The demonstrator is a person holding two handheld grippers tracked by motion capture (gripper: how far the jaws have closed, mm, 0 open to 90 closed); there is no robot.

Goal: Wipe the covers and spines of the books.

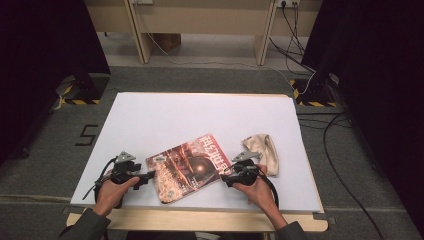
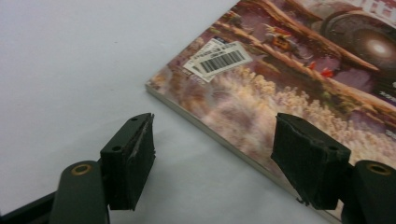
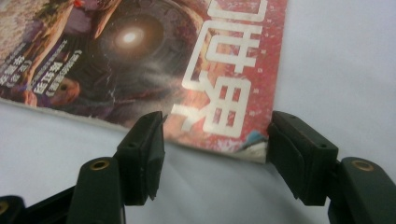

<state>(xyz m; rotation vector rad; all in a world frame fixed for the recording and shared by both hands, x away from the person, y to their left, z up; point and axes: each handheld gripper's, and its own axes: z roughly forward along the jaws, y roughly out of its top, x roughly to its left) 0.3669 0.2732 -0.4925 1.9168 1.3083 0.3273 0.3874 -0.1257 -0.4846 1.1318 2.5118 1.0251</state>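
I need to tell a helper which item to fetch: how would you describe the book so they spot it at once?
On the white table, look near the front edge, between the two grippers. The book lies flat and askew there, with a glossy reddish-brown picture cover, large pale characters and a barcode sticker. The only neighbour, a crumpled beige cloth, is soft and plain.

1. Left gripper (image 1: 149, 176): held in the left hand (image 1: 111, 192) at near left, pointing right, jaws apart, nothing between.
2. Right gripper (image 1: 223, 179): in the right hand (image 1: 257, 189) at near right, pointing left, jaws apart.

book (image 2: 299, 79) cover cut off by both gripper views' edges, barcode label (image 2: 219, 58) print too small to read
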